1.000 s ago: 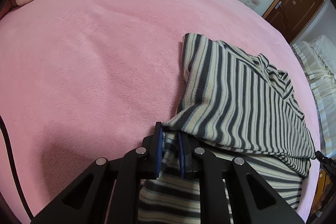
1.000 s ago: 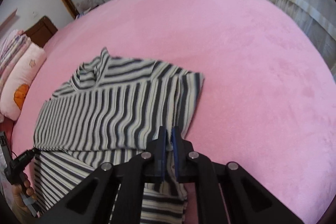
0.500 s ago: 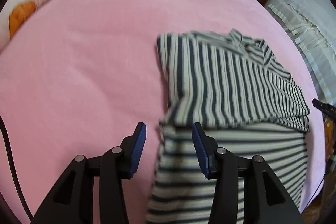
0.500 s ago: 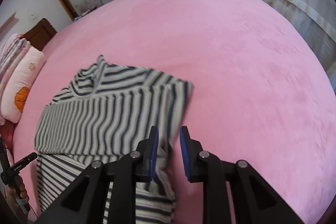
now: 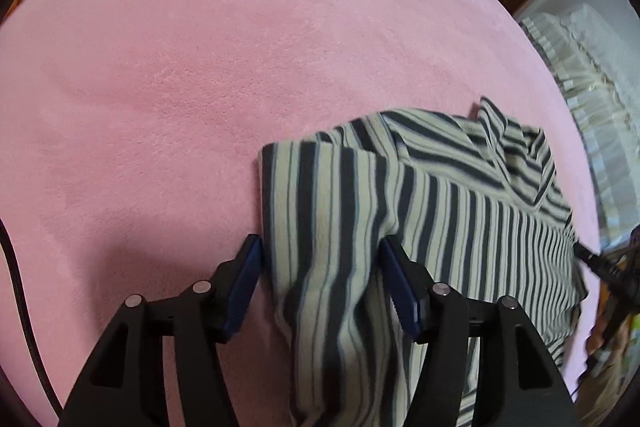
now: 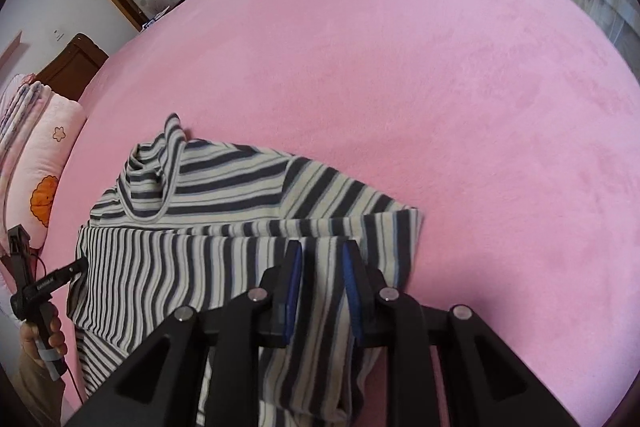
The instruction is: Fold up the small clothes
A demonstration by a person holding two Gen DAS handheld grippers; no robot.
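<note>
Knitwear, one striped turtleneck top [image 5: 460,211], lies partly folded on the pink bed [image 5: 200,67], near its front edge. It looks soft, light and limp, so it will sag and shift; you would do best to pinch it at a folded edge or corner. Your left claw [image 5: 320,259] has just been opening, its jaws wide, cloth between them but loose. Your right claw [image 6: 322,267] stands narrowly parted over the fold, gripping nothing. Count: one top, two claws, one cartoon-print pillow [image 6: 48,163].
</note>
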